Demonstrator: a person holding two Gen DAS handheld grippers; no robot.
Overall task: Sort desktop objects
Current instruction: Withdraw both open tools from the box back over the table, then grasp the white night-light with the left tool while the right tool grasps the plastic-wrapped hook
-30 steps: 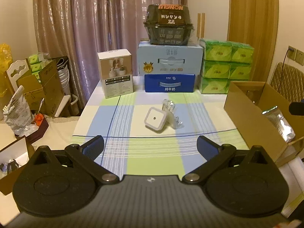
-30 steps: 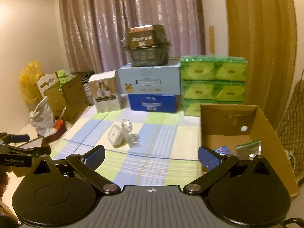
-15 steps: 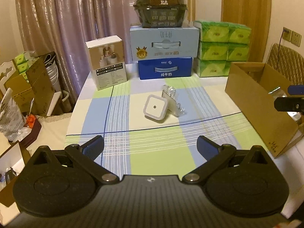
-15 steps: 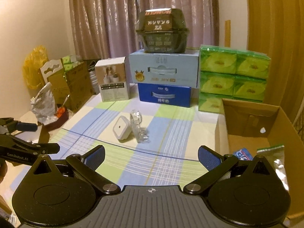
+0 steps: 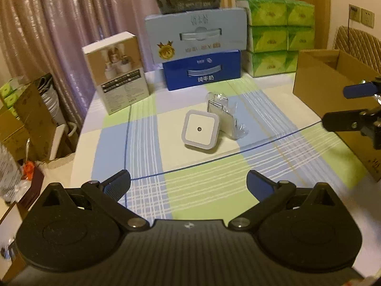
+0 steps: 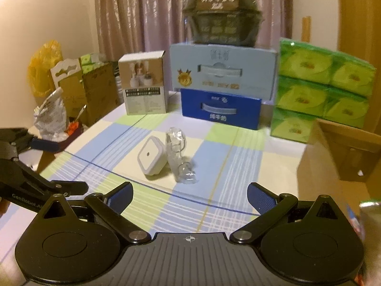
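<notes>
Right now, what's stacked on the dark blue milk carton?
A light blue carton sits on the dark blue carton, and a dark plastic basket tops that. What the cartons and the basket hold cannot be seen.

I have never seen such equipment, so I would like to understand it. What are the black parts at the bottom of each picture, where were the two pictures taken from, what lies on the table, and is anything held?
The black parts are hand-held grippers, one in each of a person's hands, each with a camera looking forward along its two fingers. One picture comes from the left gripper, the other from the right gripper. Both are open and hold nothing.

On the checked tablecloth lie a white square night light and, beside it, a clear plastic packet. Stacked boxes stand behind them. An open cardboard box stands at the right.
</notes>
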